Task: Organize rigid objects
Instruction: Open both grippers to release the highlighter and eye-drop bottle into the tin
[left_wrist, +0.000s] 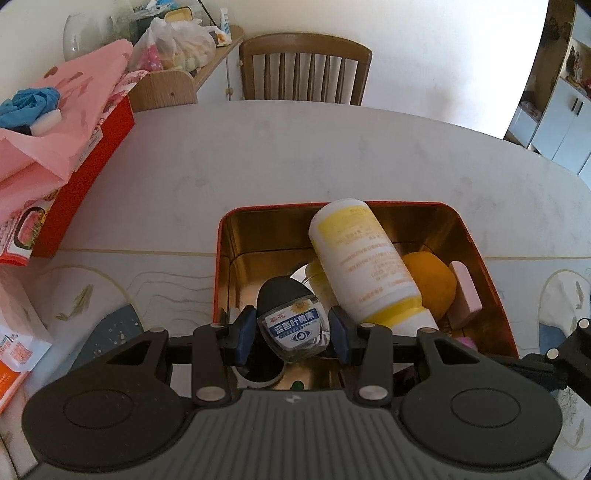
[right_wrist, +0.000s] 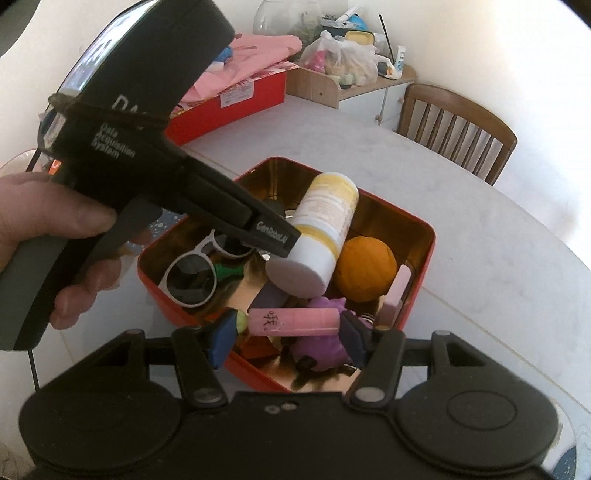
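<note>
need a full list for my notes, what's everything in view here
tin: 1, red, gold inside, on table
bottle: 1, white and yellow, leaning in tin
ball: 1, orange, in tin
sunglasses: 1, white, in tin
purple toy: 1, in tin
small bottle: 1, black cap, in left gripper
pink tube: 1, in right gripper
chair: 1, brown, behind table
left gripper: black
right gripper: black
hand: 1

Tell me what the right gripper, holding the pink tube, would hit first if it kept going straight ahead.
Probably the purple toy in the red tin, directly beyond the right gripper and its pink tube; depth is unclear.
</note>
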